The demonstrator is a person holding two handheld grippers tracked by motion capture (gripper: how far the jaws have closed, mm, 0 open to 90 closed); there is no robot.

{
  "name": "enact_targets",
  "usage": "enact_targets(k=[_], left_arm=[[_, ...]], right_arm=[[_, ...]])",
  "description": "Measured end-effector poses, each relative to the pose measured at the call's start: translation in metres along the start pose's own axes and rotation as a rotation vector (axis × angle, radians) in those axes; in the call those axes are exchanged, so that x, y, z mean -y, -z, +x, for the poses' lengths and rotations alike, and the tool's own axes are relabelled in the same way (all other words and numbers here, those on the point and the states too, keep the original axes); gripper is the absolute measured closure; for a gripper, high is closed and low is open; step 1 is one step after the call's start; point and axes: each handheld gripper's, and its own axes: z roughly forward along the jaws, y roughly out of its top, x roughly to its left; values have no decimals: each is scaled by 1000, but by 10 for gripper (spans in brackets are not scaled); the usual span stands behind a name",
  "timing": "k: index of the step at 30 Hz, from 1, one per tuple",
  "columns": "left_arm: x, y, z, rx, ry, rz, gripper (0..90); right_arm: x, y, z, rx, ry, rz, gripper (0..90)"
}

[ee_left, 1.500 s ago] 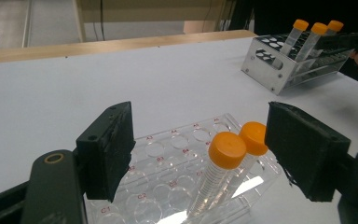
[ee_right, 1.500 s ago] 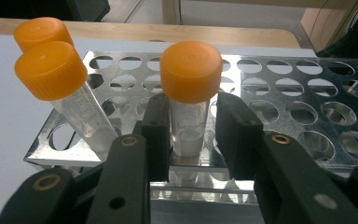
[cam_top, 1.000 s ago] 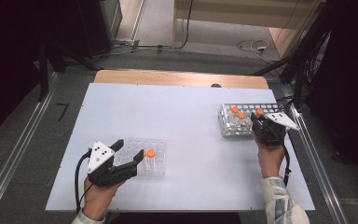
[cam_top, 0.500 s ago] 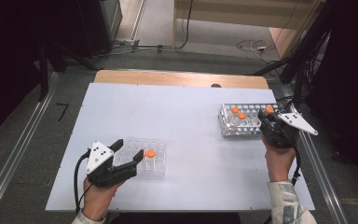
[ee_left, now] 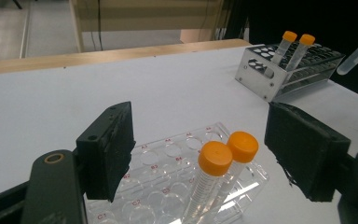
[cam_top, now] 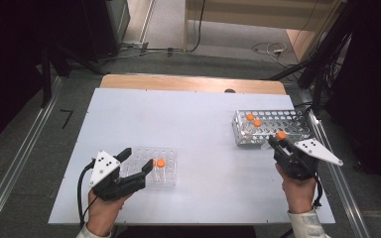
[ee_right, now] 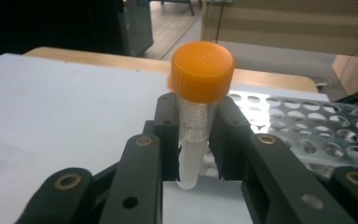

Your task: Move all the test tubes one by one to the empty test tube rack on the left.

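White surface [cam_top: 203, 129] carries metal rack [cam_top: 270, 128] at right, clear rack [cam_top: 154, 166] at left. Orange-capped tube [ee_right: 198, 107] is clamped in right tool [cam_top: 283, 146], lifted beside metal rack; slip is risked if it is tilted. Left tool [ee_left: 200, 154] is spread wide around clear rack, nothing gripped.

The left gripper [cam_top: 138, 164] is held low in the left hand [cam_top: 103, 214], its two black jaws spread wide apart — nothing pressed between the pads. The right gripper [cam_top: 277, 141] sits in the right hand [cam_top: 297, 191], jaws drawn in tight on a tube [ee_right: 196, 116] — cap above the jaw tips, body clamped upright between them.
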Motion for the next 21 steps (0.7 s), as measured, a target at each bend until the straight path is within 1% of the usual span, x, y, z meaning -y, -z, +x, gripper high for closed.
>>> enact_targets(k=[2,4,6,11,14,18,21], left_arm=[[0,0,-2,6,-3,0,238],[0,0,-4,13,-6,0,238],[0,0,-6,21,-13,2,239],[-1,0,-14,45,-28,2,241],[-1,1,-21,70,-39,8,241],[0,-1,-34,111,-69,18,242],[2,-3,-43,139,-86,29,248]], right_arm=[[5,5,7,-43,-1,5,718],[10,9,16,-73,17,20,718],[14,12,25,-117,23,38,718],[24,14,52,-207,71,72,718],[28,13,67,-269,80,92,718],[34,9,85,-317,112,121,718],[38,7,96,-347,128,130,718]])
